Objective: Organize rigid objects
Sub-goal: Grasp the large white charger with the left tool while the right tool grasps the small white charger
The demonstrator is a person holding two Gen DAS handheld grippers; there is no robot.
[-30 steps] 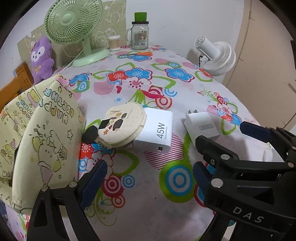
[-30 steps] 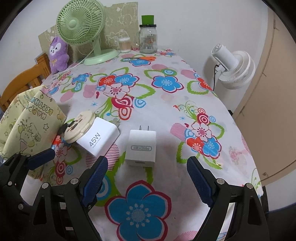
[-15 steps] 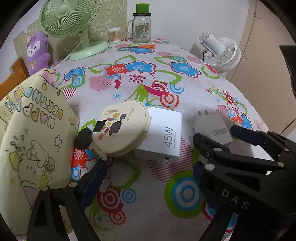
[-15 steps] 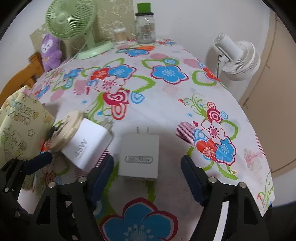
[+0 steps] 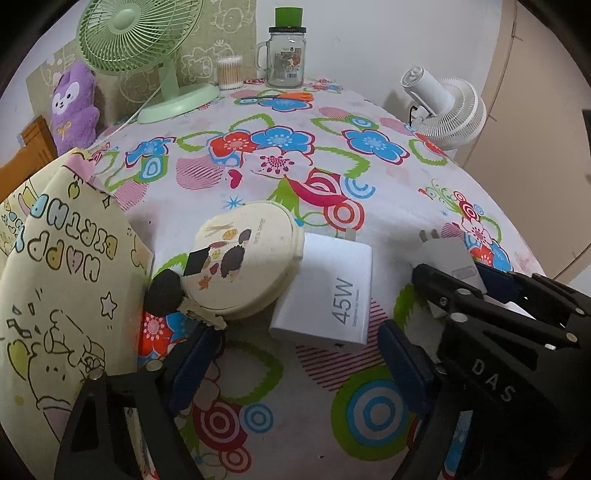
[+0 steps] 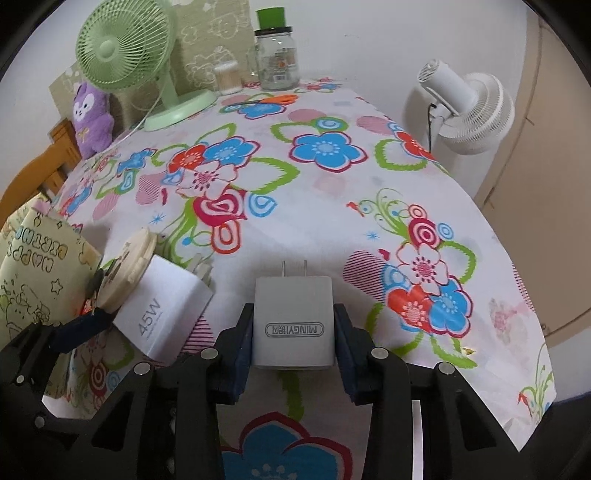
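In the left wrist view, the left gripper [image 5: 295,354] sits at the bottom of the frame with its jaws apart; they have just been closing a little, and the white 45W charger [image 5: 327,293] lies between and just ahead of the blue pads, which do not press on it. A round cream case [image 5: 245,260] leans against the charger's left side, with a yellow birthday gift bag [image 5: 62,280] at the left edge. The right gripper [image 5: 476,280] enters at the right, around a grey plug adapter [image 5: 447,258]. A green desk fan [image 5: 138,35] and a glass jar [image 5: 284,55] stand at the top, on the flowered tablecloth [image 5: 288,166]. In the right wrist view, the right gripper [image 6: 293,332], lower centre, has just been closing and now clamps the grey plug adapter [image 6: 293,325] by its two sides, prongs pointing up the frame. The 45W charger [image 6: 162,314] lies at lower left, the left gripper [image 6: 79,326] beside it.
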